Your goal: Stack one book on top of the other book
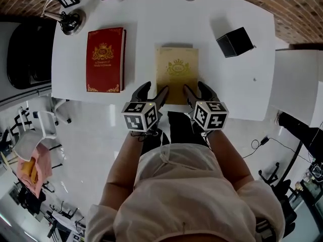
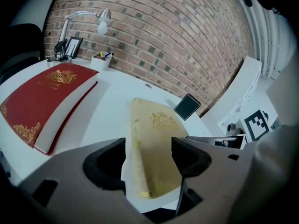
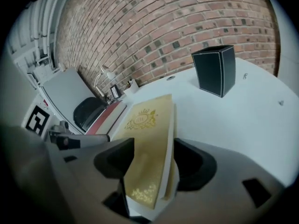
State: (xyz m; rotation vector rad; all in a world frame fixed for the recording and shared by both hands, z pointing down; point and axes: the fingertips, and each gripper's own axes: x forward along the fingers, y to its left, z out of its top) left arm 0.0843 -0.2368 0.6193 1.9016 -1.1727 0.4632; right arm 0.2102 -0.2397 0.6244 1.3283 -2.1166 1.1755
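Note:
A gold book (image 1: 176, 69) lies flat on the white table (image 1: 146, 14) near its front edge. To its left lies a red book (image 1: 105, 59), apart from it. My left gripper (image 1: 154, 91) is open at the gold book's near left corner. My right gripper (image 1: 197, 88) is open at its near right corner. In the left gripper view the gold book (image 2: 156, 134) runs between the wide jaws of the left gripper (image 2: 148, 157), with the red book (image 2: 42, 97) at the left. In the right gripper view the gold book (image 3: 149, 129) lies between the spread jaws of the right gripper (image 3: 154, 160).
A black box (image 1: 235, 42) stands at the table's back right. A desk lamp (image 1: 70, 19) and a small pen holder (image 2: 101, 59) sit at the back left, by the brick wall. A black chair (image 1: 25, 54) stands left of the table.

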